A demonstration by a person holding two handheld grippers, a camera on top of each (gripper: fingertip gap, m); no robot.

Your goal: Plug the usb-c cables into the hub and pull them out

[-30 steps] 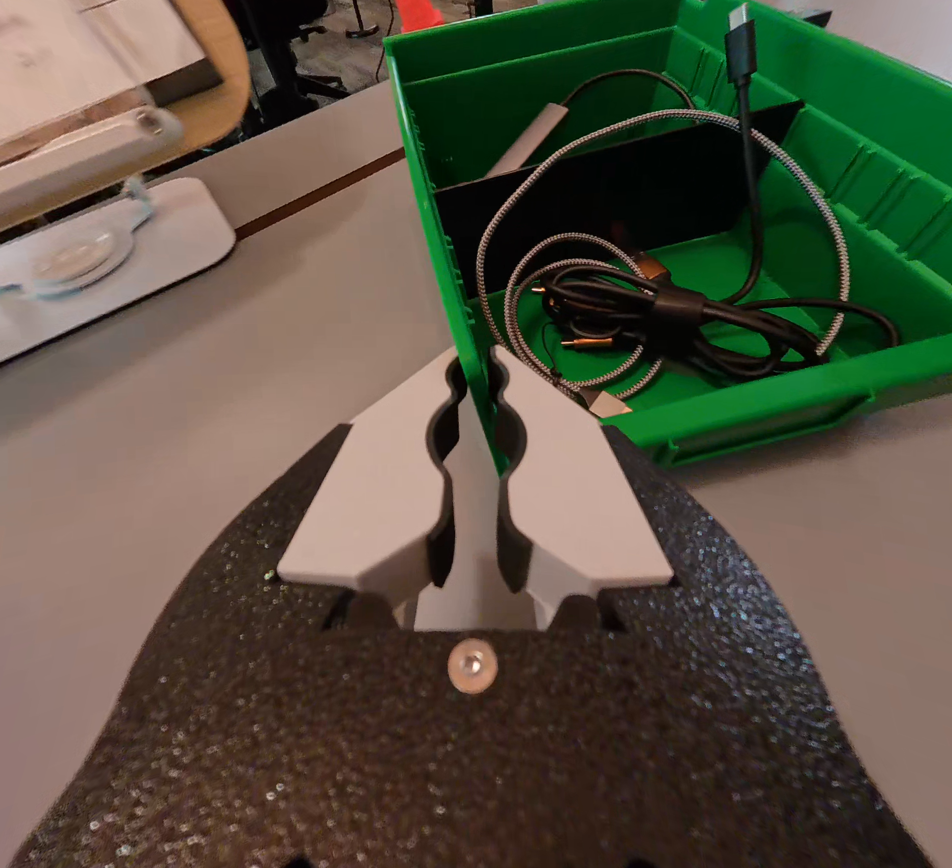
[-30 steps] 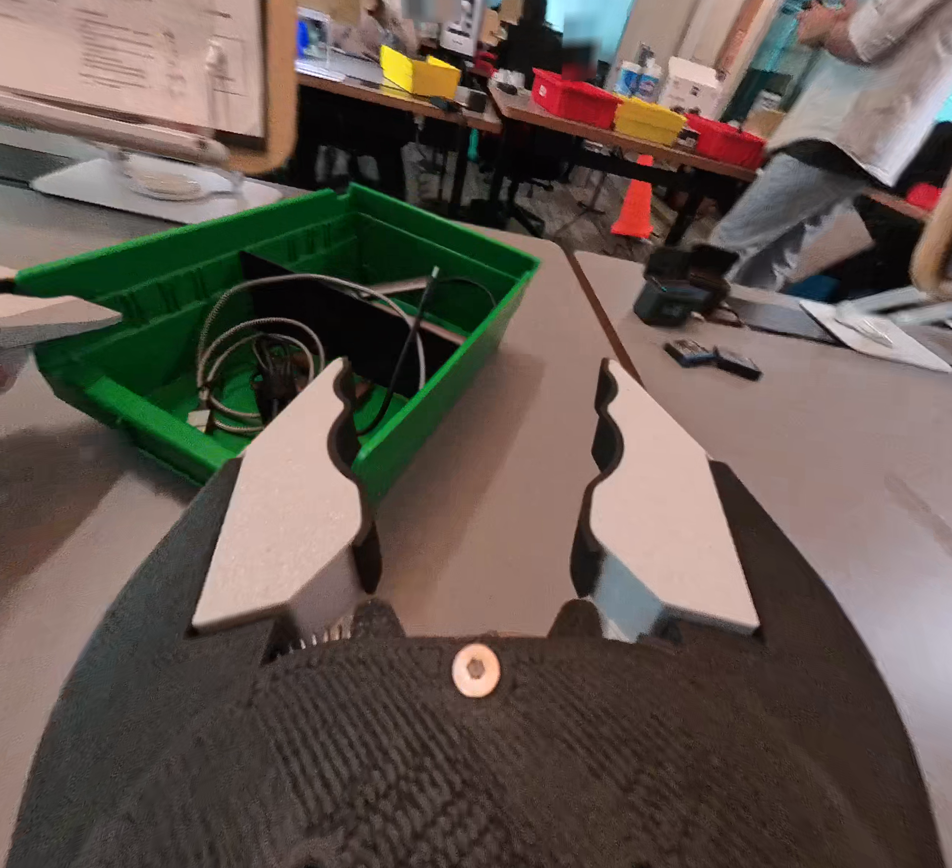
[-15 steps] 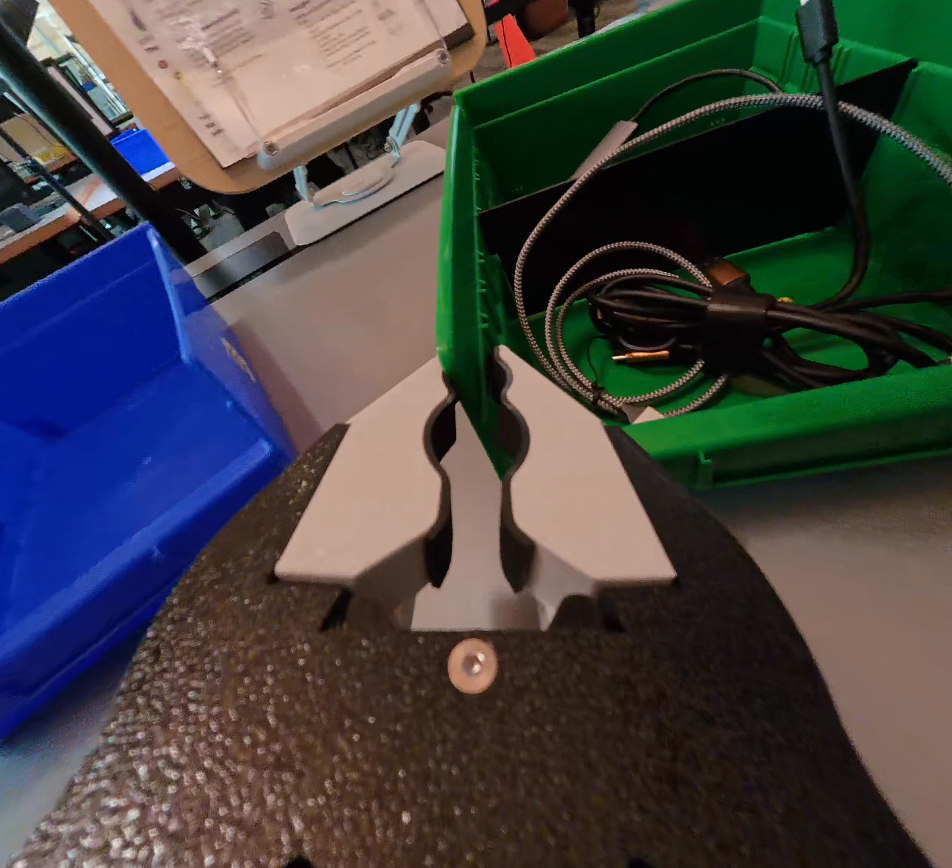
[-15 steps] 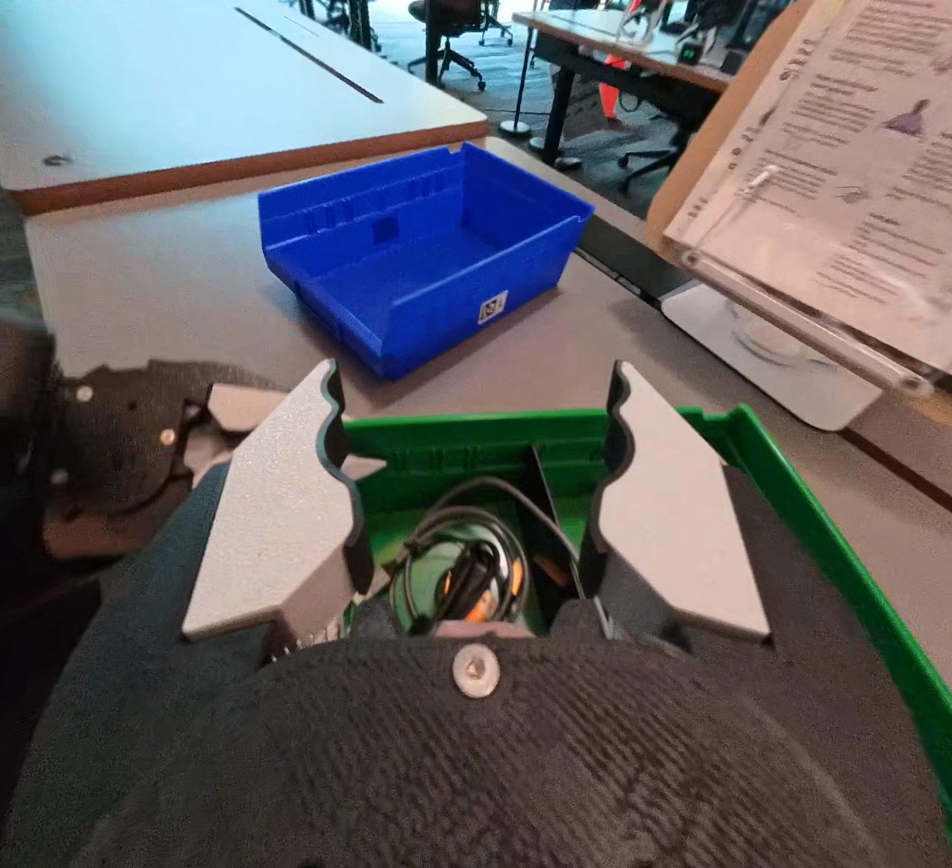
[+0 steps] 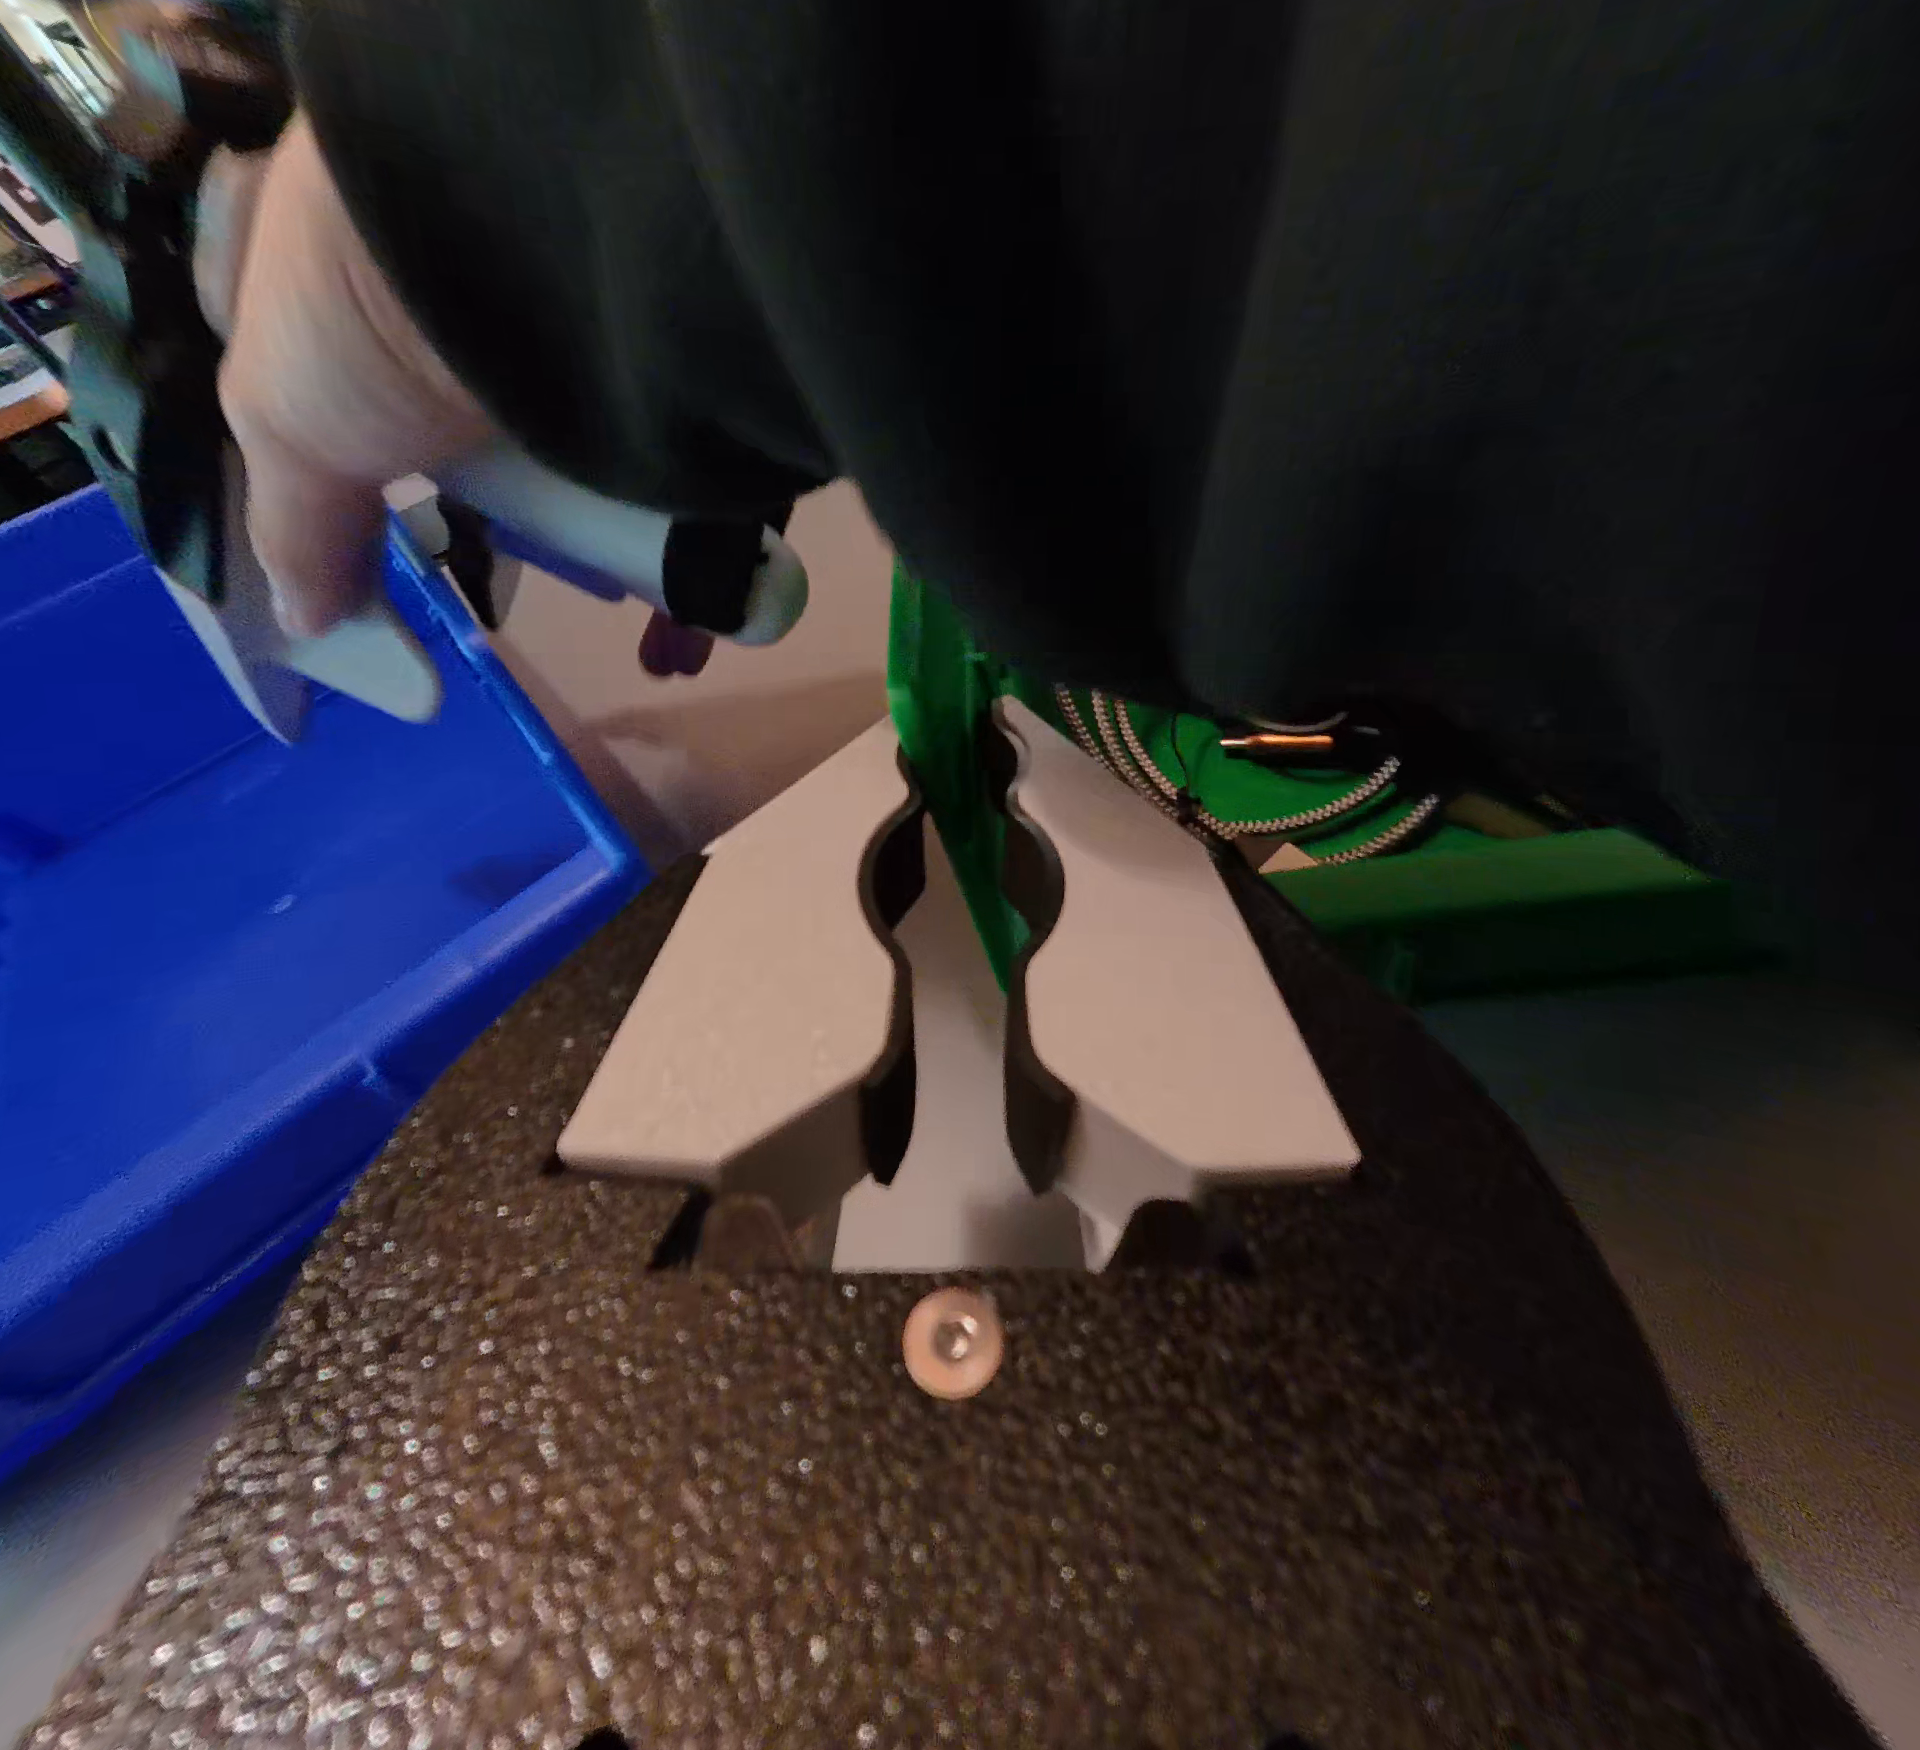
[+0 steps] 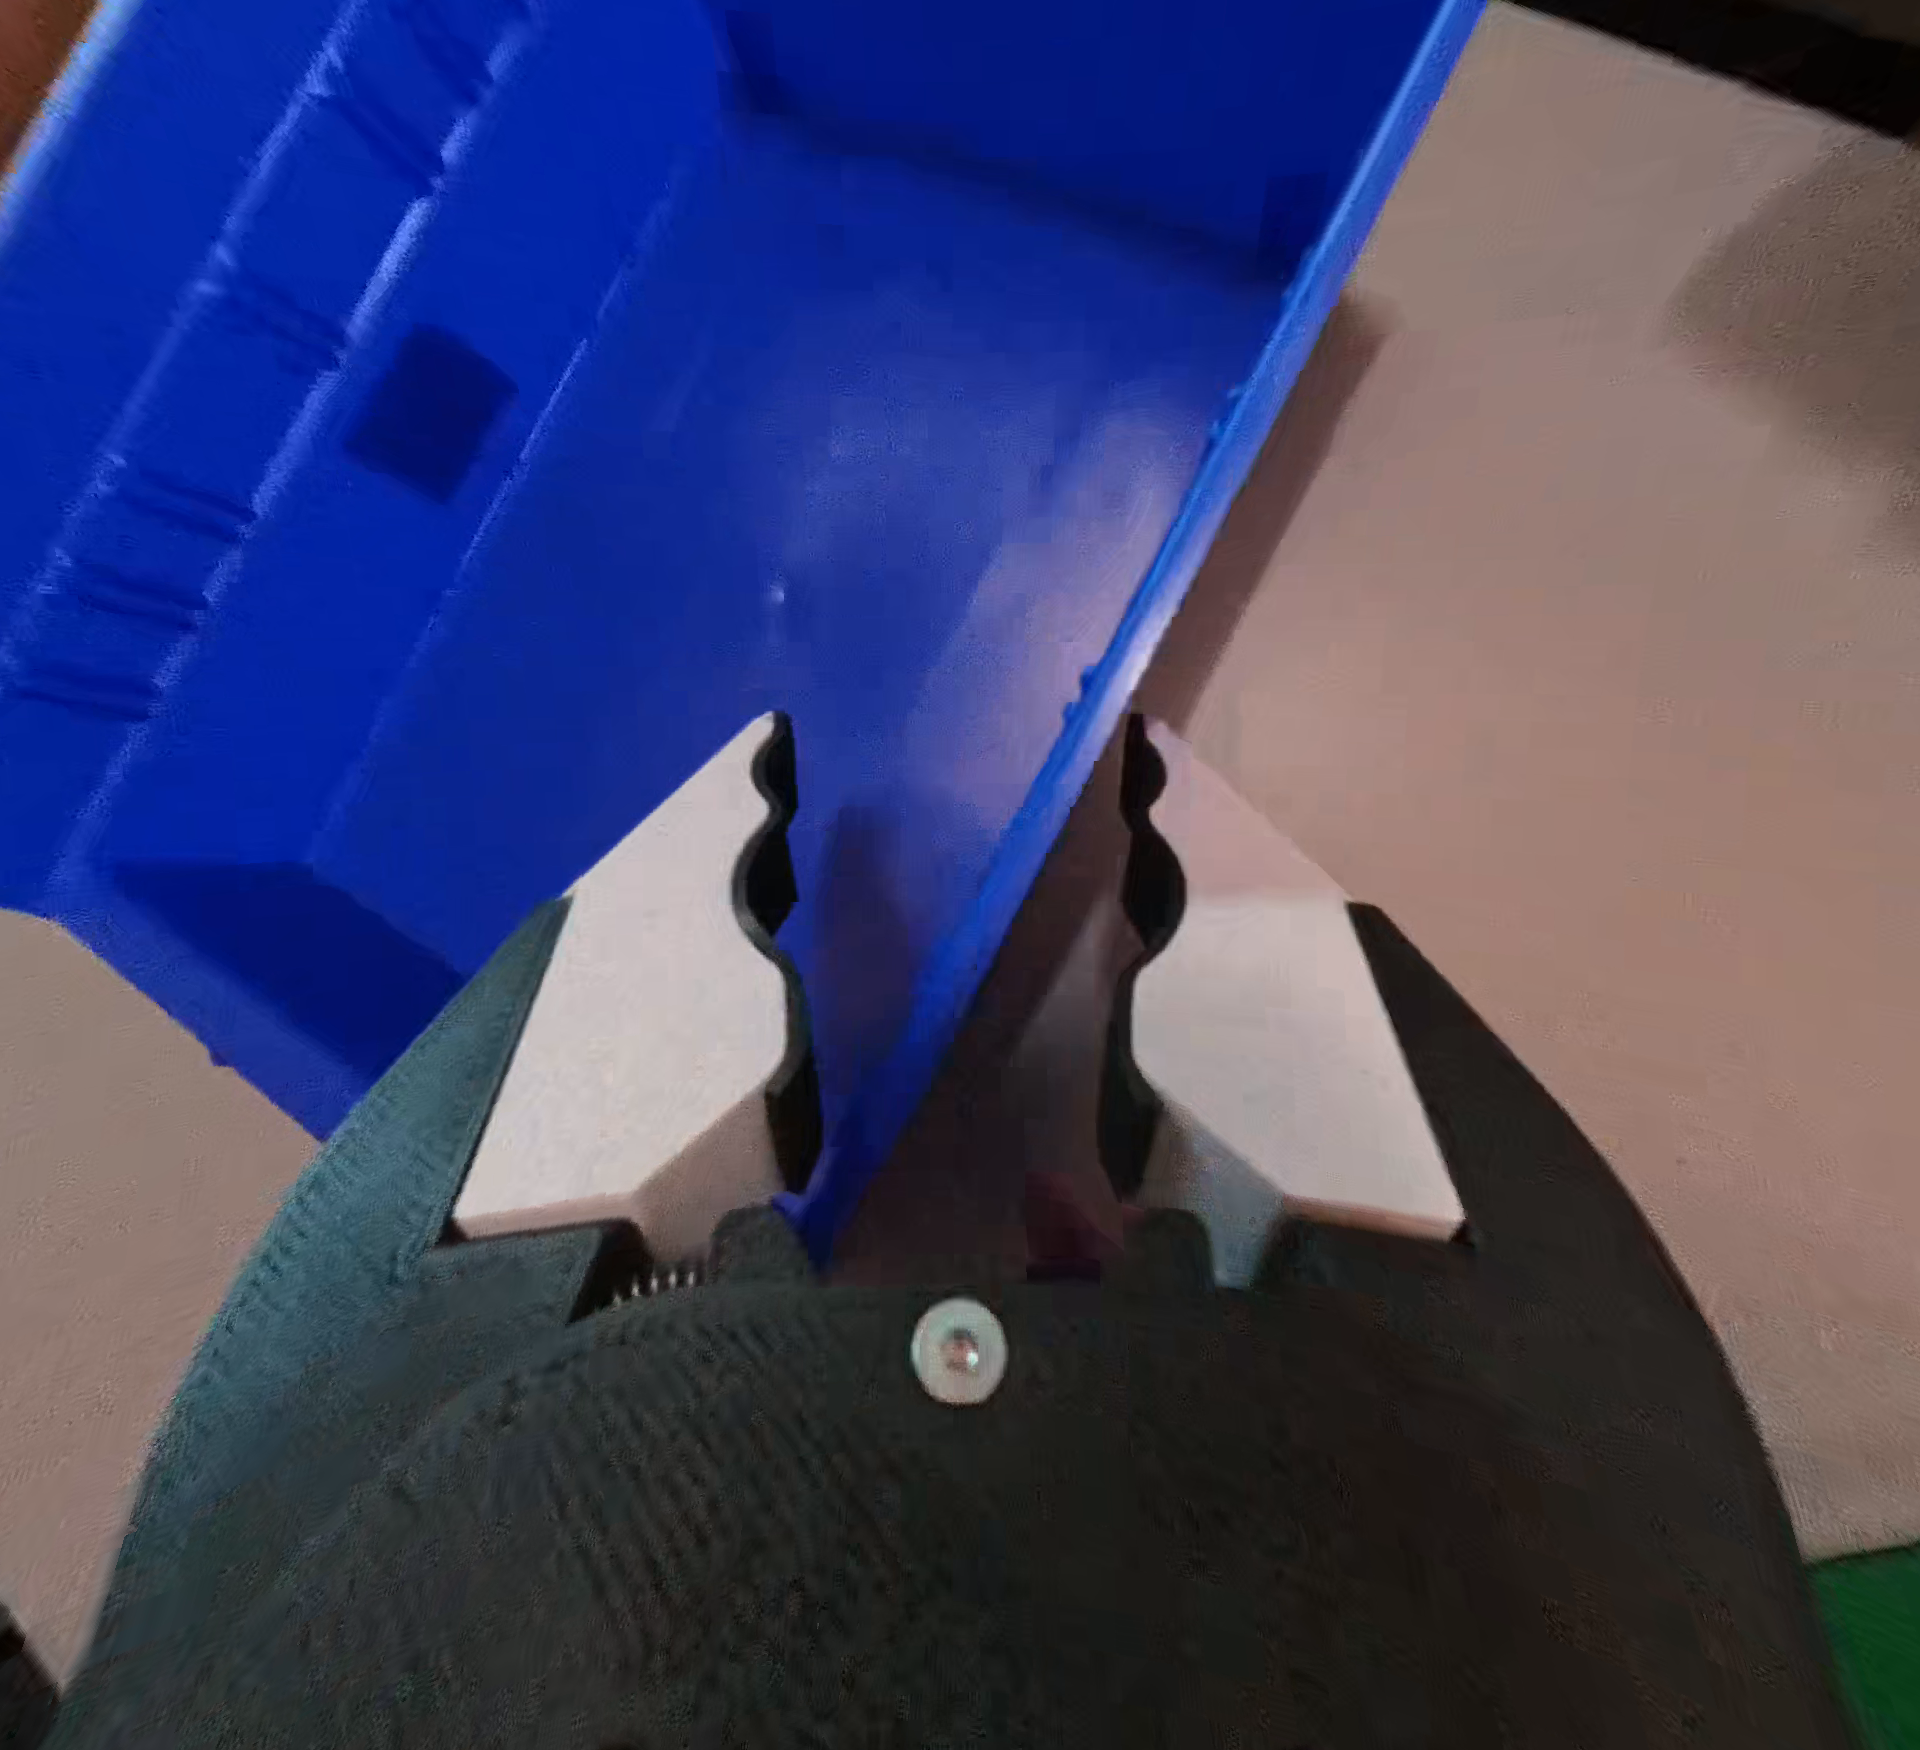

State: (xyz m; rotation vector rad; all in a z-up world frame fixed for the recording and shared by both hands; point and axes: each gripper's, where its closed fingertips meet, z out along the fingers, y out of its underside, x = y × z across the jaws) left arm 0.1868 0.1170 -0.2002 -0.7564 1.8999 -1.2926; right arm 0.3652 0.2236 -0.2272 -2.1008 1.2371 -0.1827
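My left gripper [image 5: 954, 755] is shut on the near-left wall of the green bin [image 5: 1455, 900]. A grey braided cable [image 5: 1132, 765] and a gold-tipped plug [image 5: 1278, 744] show inside the bin. The hub and the other cables are hidden behind a dark sleeve [image 5: 1143, 246]. My right gripper [image 6: 954, 734] is open and straddles the right wall of the empty blue bin [image 6: 727, 350], one finger inside and one outside. It also shows in the left wrist view [image 5: 332, 692], held by a hand [image 5: 312, 350] over the blue bin [image 5: 260, 921].
Both bins stand on a grey table [image 6: 1558, 661], the blue one to the left of the green one with a strip of table between them. A corner of the green bin [image 6: 1870, 1617] shows at the bottom right of the right wrist view. The grippers' ends are close to 20 cm from one another.
My right gripper has swung left from above the green bin and come down over the blue bin's wall. The arm's sleeve now covers the green bin. My left gripper keeps its hold.
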